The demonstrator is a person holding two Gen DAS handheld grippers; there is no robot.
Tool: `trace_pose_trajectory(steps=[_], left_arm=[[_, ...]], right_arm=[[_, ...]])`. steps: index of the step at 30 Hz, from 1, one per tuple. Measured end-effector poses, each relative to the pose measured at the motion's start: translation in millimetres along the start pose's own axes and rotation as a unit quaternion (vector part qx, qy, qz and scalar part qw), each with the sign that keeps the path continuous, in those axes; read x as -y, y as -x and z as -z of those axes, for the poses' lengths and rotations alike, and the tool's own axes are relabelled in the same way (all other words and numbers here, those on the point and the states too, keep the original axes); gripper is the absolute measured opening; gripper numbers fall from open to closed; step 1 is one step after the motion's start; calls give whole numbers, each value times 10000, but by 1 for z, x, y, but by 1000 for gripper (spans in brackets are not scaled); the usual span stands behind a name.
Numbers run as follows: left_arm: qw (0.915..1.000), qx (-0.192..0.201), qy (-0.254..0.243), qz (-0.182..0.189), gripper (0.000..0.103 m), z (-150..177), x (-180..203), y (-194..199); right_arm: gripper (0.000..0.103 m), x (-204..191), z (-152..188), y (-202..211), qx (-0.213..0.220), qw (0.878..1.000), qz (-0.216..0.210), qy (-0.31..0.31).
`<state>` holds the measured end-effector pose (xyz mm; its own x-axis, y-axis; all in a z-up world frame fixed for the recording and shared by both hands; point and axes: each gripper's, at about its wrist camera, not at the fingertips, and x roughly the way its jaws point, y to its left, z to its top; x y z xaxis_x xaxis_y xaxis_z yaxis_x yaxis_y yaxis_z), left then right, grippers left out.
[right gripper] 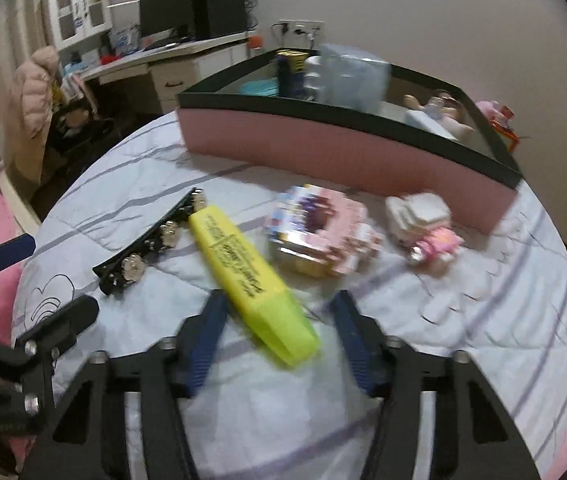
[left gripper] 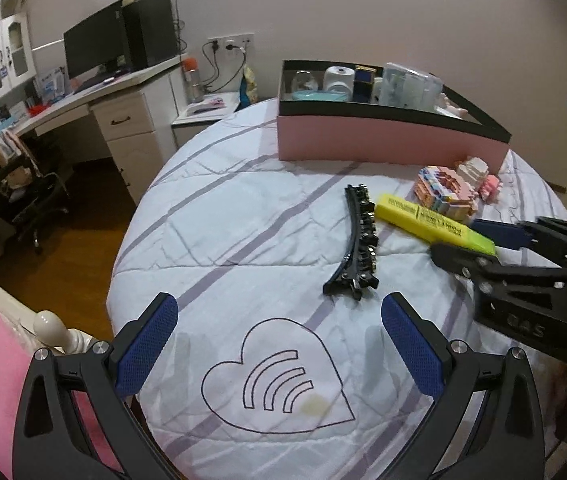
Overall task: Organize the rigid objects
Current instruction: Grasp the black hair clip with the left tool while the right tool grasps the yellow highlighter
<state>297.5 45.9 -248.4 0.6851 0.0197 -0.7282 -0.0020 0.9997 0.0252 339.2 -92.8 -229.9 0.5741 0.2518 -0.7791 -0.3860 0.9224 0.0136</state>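
Note:
A yellow highlighter (right gripper: 239, 264) lies on the pale quilt. Its green cap end sits between the blue pads of my right gripper (right gripper: 279, 298), with a gap on each side, so the gripper is open. The left wrist view shows the right gripper (left gripper: 457, 236) flanking the highlighter (left gripper: 423, 216) from the right. Left of it lies a black studded hair clip (left gripper: 359, 240), also in the right wrist view (right gripper: 151, 244). My left gripper (left gripper: 279, 320) hangs wide open over a heart print, just short of the clip, holding nothing. Two pink block toys (right gripper: 319, 236), (right gripper: 423, 220) stand beyond.
A pink box with a black rim (left gripper: 383, 140) stands at the far side of the bed, holding a glass, bottles and a clear case. The bed edge drops to a wooden floor on the left, with a desk (left gripper: 123, 92) and chair past it.

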Motion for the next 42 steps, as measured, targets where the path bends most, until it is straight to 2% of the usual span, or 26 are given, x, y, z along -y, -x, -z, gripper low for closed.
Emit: trace_pose_trajectory(steps=[2,5,10,15,16,18,25,30,32,34,36,37,39,40,42], left_arm=[[10000,-15,-41,39,103,-1,1,0],[9999,-55,-82,115,103,-2,4,-2],[9995,-131,-212,217,103,-3,13,-8],[9988,-195,-348,277,103,-5,23,-14],[9987,-202,-359,285,103,-5,25,-15],[9986,-209,-374,299,103,-7,28,-17],[9983,-289,-366,351,103,-18,31,-32],[9983,-290,-334,390,102,-28,29,-43],[9980,-318,-333,438,95,-30,28,-46],[9981,-231,-318,470,74,-32,27,-44],[9975,-225,-394,533,63,-33,29,-45],[9973,-197,-429,561,46,-34,29,-44],[9967,-131,-469,651,25,-33,30,-42],[9965,-117,-519,637,21,-33,31,-41],[9960,-79,-650,613,19,-30,35,-38]], right_arm=[[28,-2,0,1,-21,9999,-91,67],[28,0,9,11,4,9999,-138,48],[28,17,43,39,56,9997,-147,-177],[28,54,72,65,124,9950,656,-739],[28,60,74,66,120,9933,778,-847],[28,73,73,65,193,9914,679,-1105],[29,78,52,47,267,9915,689,-1067],[40,78,50,42,301,9919,649,-1049],[40,79,47,40,299,9921,643,-1036],[41,82,46,38,291,9922,591,-1056],[42,84,44,37,278,9921,561,-1086],[42,84,44,36,278,9922,560,-1079],[42,83,42,34,259,9925,596,-1034],[42,82,42,34,253,9927,616,-1004],[30,80,42,34,268,9938,536,-940]])
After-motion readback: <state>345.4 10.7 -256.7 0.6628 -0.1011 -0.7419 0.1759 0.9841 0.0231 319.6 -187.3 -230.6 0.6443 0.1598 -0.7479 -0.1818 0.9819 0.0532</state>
